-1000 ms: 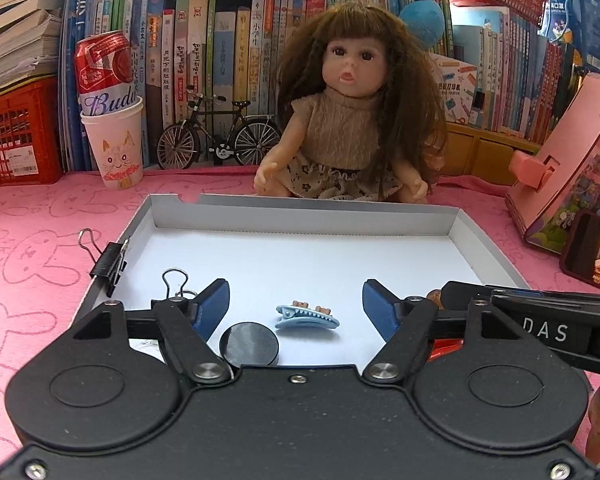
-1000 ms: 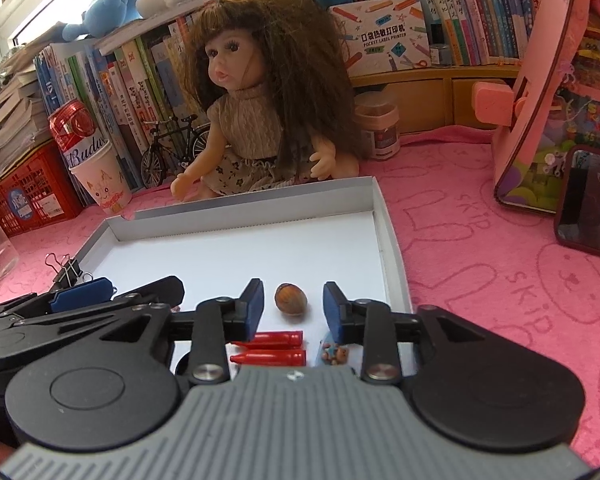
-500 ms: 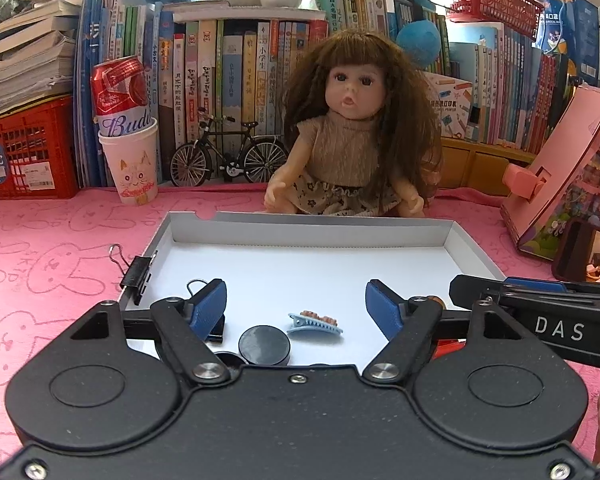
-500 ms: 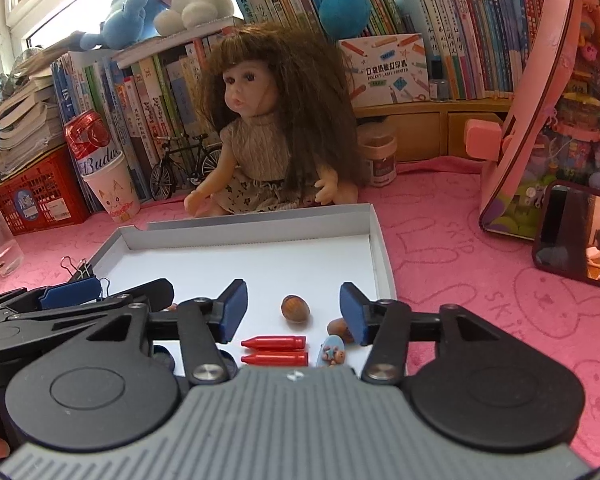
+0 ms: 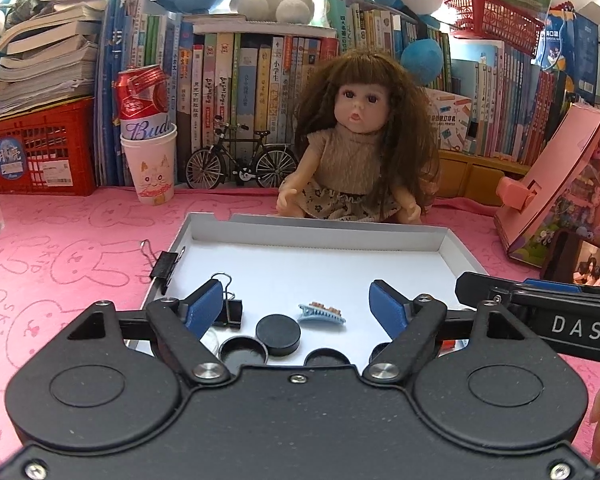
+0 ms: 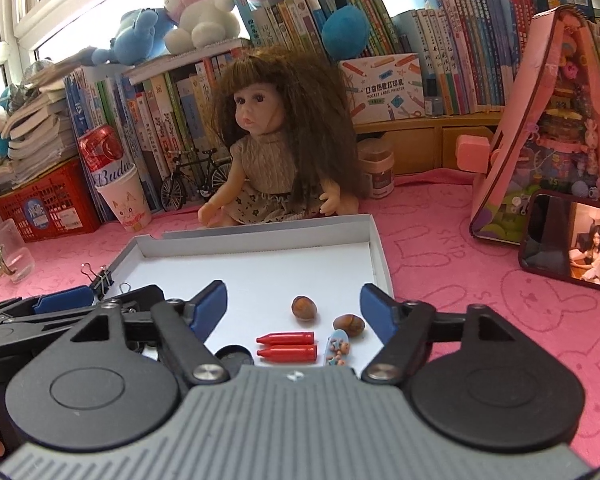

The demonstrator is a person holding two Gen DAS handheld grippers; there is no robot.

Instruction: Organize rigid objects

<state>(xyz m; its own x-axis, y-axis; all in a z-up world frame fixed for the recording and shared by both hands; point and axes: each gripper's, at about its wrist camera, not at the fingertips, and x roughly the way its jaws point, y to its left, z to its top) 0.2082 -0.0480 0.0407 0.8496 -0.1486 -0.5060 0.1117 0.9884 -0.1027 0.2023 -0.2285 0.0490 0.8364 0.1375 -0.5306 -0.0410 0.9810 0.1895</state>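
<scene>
A shallow white box lid (image 5: 320, 226) (image 6: 260, 230) lies on the pink cloth and holds small items. In the left wrist view I see a blue hair clip (image 5: 322, 314), black round caps (image 5: 278, 334) and a black binder clip (image 5: 232, 312) in it. The right wrist view shows two red crayons (image 6: 286, 346), two brown nuts (image 6: 304, 307) and a blue hair clip (image 6: 337, 346). My left gripper (image 5: 298, 308) hangs above the lid's near left part, jaws opening, nothing between them. My right gripper (image 6: 292, 304) hovers over the near right part, jaws opening wide, pressing nothing.
A doll (image 5: 356, 152) sits just behind the lid. A binder clip (image 5: 165, 266) grips the lid's left wall. A paper cup with a red can (image 5: 150, 160), a toy bicycle (image 5: 242, 160), a red crate (image 5: 36, 152) and books stand behind. A pink toy house (image 6: 552, 128) and a phone (image 6: 572, 240) stand right.
Both grippers have drawn back and risen from the lid, so more of it shows. The right jaws have spread much wider; the left jaws have widened slightly.
</scene>
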